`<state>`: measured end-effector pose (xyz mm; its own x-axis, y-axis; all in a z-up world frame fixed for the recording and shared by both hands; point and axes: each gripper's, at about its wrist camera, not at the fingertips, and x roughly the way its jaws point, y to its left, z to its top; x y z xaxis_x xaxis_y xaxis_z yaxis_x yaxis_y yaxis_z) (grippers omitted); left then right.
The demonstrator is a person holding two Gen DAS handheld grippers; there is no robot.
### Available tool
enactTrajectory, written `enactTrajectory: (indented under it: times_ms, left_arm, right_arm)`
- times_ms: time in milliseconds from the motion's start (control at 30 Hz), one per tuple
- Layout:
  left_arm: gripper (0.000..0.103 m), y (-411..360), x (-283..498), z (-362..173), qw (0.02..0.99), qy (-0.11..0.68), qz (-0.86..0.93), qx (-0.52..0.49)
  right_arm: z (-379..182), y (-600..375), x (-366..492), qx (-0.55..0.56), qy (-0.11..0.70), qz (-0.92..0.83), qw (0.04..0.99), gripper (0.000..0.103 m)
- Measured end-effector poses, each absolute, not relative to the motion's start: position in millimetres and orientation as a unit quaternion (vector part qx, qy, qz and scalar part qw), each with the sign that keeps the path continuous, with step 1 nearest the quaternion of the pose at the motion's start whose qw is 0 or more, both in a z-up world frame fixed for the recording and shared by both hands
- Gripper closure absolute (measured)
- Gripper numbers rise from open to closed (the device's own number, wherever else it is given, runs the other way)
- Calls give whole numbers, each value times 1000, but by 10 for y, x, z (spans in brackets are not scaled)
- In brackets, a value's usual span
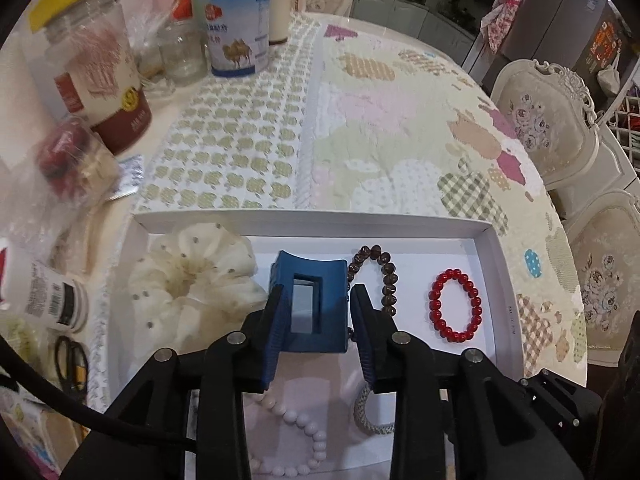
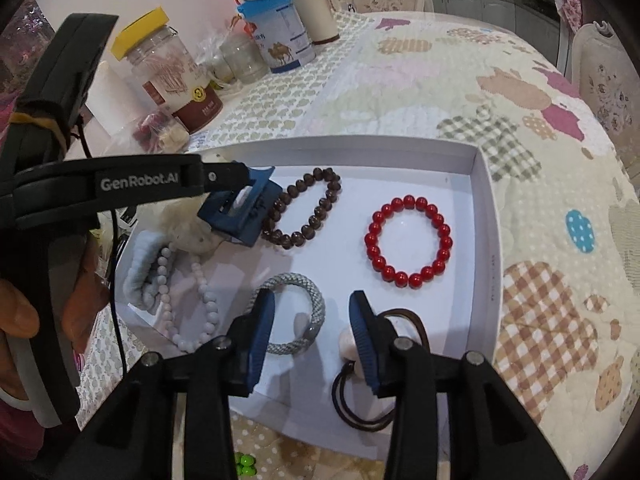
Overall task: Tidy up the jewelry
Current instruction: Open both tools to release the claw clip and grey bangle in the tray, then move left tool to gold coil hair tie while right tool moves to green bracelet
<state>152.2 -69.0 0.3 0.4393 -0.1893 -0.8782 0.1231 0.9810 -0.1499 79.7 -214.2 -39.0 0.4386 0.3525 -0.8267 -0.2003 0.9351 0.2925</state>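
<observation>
While the shallow white cardboard tray [image 2: 486, 216] lay on the quilt-covered worktop [image 2: 552, 184] with the jewellery spread inside it, the left gripper [image 1: 316, 312] stood over the tray's far left part with a blue plastic claw hair clip [image 1: 310, 300] between its jaws. The jaws looked released: in the left wrist view a narrow gap showed beside the right finger, though whether the left finger still touched the clip could not be told. The clip sat just right of a cream frilled fabric scrunchie [image 1: 188, 280] and just left of a dark brown wooden bead bracelet [image 2: 304, 212], its long axis running near to far along the fingers. The right gripper [image 2: 312, 336] hung over the near edge of the tray with its jaws apart and nothing pressed between them. Directly under its gap, toward the left finger, lay a grey woven cord bangle [image 2: 292, 312]; behind its right finger lay a dark brown elastic hair tie with a pale pink bead [image 2: 352, 364]. A red glass bead bracelet [image 2: 408, 236] lay well apart, in the right half, and a white bead necklace [image 2: 188, 304] curled in the near left corner. Judged from this layout, the right gripper was the nearer one to the bangle and the hair tie, both just below and ahead of its fingertips, so a short descent would bring either within reach.
</observation>
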Motion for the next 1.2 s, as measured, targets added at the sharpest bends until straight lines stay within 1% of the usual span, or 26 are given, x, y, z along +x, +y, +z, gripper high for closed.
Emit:
enactTrajectory:
  times_ms: [100, 267, 533, 700, 1200]
  left_arm:
    - [82, -652, 1435, 108, 856, 509, -85, -25]
    - [82, -592, 1264, 222, 862, 500, -77, -23]
    - [82, -501, 996, 320, 870, 489, -61, -27]
    - [82, -456, 783, 360, 873, 485, -54, -31]
    - [82, -366, -72, 412, 877, 478, -24, -34]
  right_arm:
    - [-324, -2147, 742, 68, 501, 159, 848, 59]
    - [-258, -2169, 665, 69, 497, 155, 851, 58]
    - [-108, -2147, 528, 65, 483, 150, 860, 58]
    - [-18, -2128, 410, 61, 476, 149, 864, 56]
    - [250, -2236, -263, 55, 456, 141, 877, 50]
